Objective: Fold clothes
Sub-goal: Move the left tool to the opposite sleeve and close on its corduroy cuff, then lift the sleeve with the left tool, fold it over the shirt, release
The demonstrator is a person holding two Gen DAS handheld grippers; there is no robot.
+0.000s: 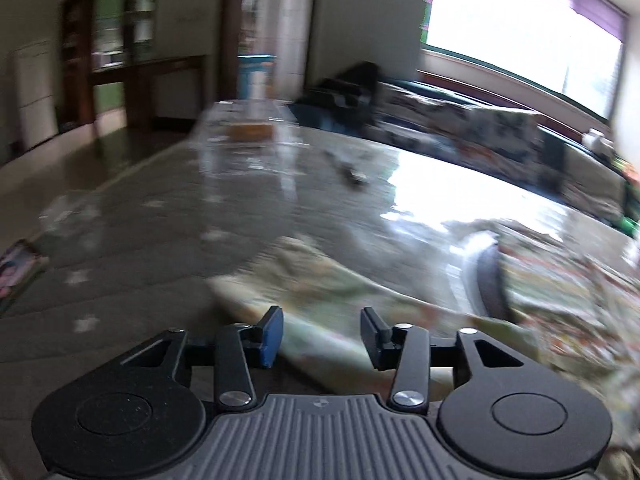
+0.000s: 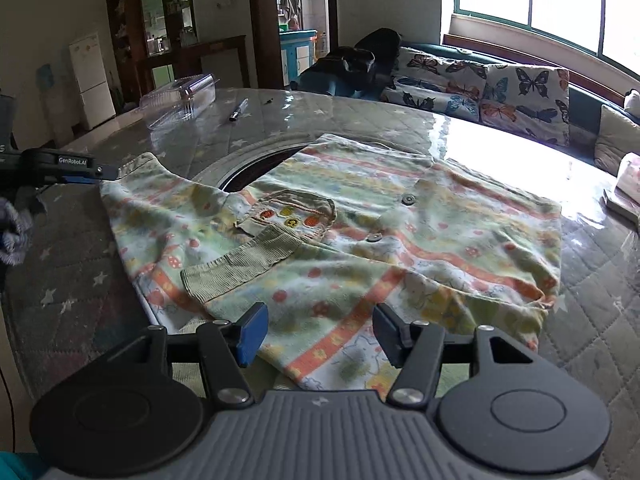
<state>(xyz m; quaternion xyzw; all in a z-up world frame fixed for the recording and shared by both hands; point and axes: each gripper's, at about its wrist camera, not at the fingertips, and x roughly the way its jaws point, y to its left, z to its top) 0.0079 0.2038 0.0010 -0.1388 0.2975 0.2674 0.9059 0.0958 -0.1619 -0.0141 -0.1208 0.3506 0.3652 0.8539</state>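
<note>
While the patterned shirt (image 2: 340,232) lies spread across the middle of the worktop (image 2: 600,300), the right gripper (image 2: 316,334) hangs over its near hem, jaws apart and empty; the left gripper (image 1: 322,332), jaws likewise parted and gripping nothing, sits by its sleeve end.

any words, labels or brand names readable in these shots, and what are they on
"GenRoboLAI" (last letters unsure): white print on the black body of the left tongs, seen at the left edge of the right wrist view.
Embroidered marks on the beige pocket of the pastel patterned children's shirt: too small to read.
Left wrist view: motion-blurred, nothing readable.
</note>
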